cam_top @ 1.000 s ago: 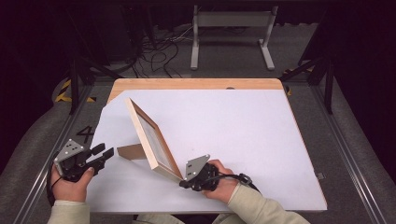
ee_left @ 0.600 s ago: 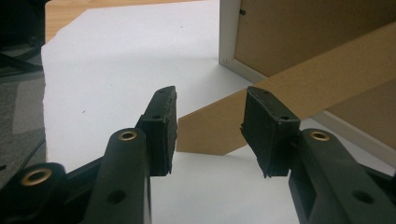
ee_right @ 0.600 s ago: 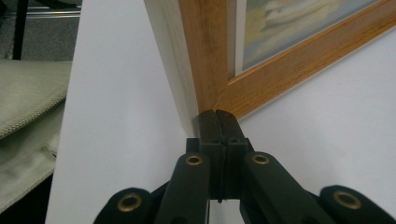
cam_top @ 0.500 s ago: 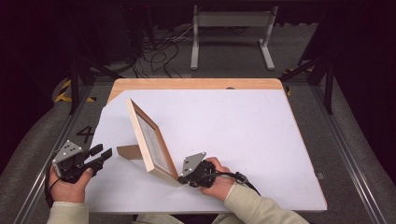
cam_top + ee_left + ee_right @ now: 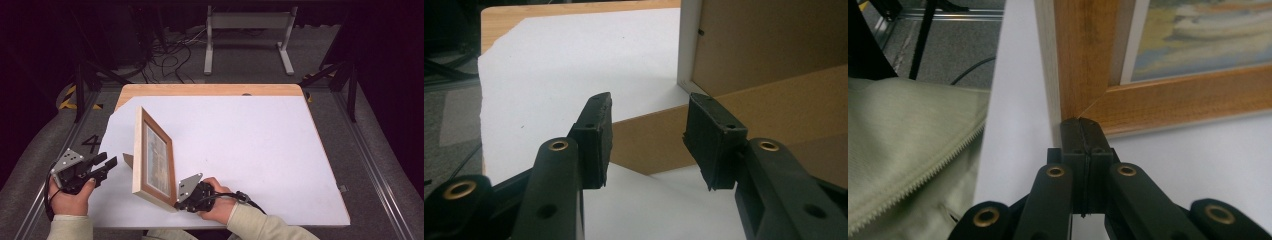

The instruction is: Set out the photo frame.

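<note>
A wooden picture frame [image 5: 155, 160] stands upright on the white table cover [image 5: 250, 145], propped by a brown cardboard easel leg [image 5: 127, 160] at its back. My right gripper [image 5: 179, 202] is shut with nothing between the jaws, and its tips press against the frame's near bottom corner [image 5: 1083, 75]. The painted picture [image 5: 1198, 35] faces right. My left gripper [image 5: 111, 161] is open to the left of the frame, apart from it. In the left gripper view the easel leg [image 5: 659, 142] lies just beyond the open left gripper [image 5: 649, 140], with the frame's brown back [image 5: 764, 45] behind it.
The table's bare wooden edge [image 5: 210, 90] runs along the far side. A metal stand [image 5: 247, 20] and loose cables [image 5: 170, 55] lie on the floor beyond. A light green sleeve [image 5: 908, 150] hangs at the near table edge beside the right gripper.
The right gripper has moved left along the near edge, and the frame's near corner has swung left with it. The frame now runs more front to back. The left gripper stayed put.
</note>
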